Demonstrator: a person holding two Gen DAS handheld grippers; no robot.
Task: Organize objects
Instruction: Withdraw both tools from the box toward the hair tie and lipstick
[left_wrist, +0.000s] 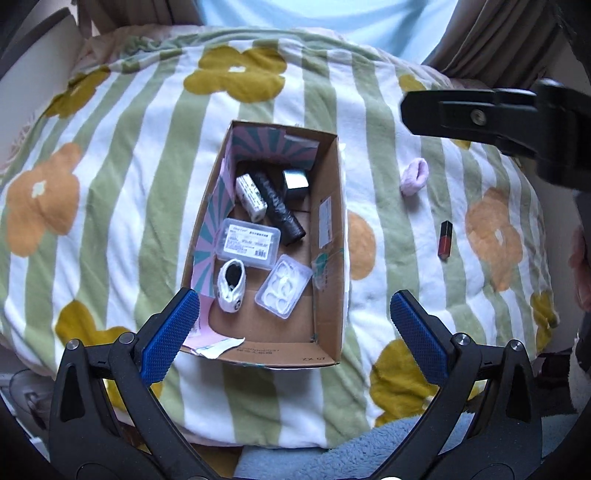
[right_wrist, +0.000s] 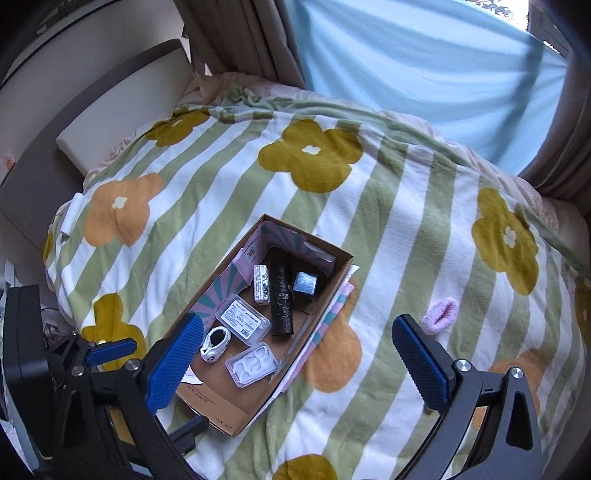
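An open cardboard box (left_wrist: 328, 236) (right_wrist: 317, 314) lies on a flower-and-stripe blanket. Inside it are a black roll (left_wrist: 279, 206) (right_wrist: 281, 297), a white labelled tube (left_wrist: 251, 197) (right_wrist: 261, 283), a grey cube (left_wrist: 295, 182) (right_wrist: 306, 283), a clear labelled case (left_wrist: 248, 242) (right_wrist: 242, 319), a clear tray of white pieces (left_wrist: 283, 285) (right_wrist: 252, 363) and a small white shoe (left_wrist: 231, 285) (right_wrist: 216, 343). Outside the box, to its right, lie a pink scrunchie (left_wrist: 414, 176) (right_wrist: 441, 315) and a red lipstick tube (left_wrist: 445, 240). My left gripper (left_wrist: 291, 332) hovers open above the box's near end. My right gripper (right_wrist: 295, 363) is open over the box's right side.
The blanket (left_wrist: 110, 184) (right_wrist: 406, 221) covers a rounded bed or cushion. A beige headboard pad (right_wrist: 122, 110) is at the far left, and light blue curtains (right_wrist: 406, 66) hang behind. A blue fleece (left_wrist: 351, 450) lies at the near edge. The right gripper's black body (left_wrist: 498, 118) shows at the upper right.
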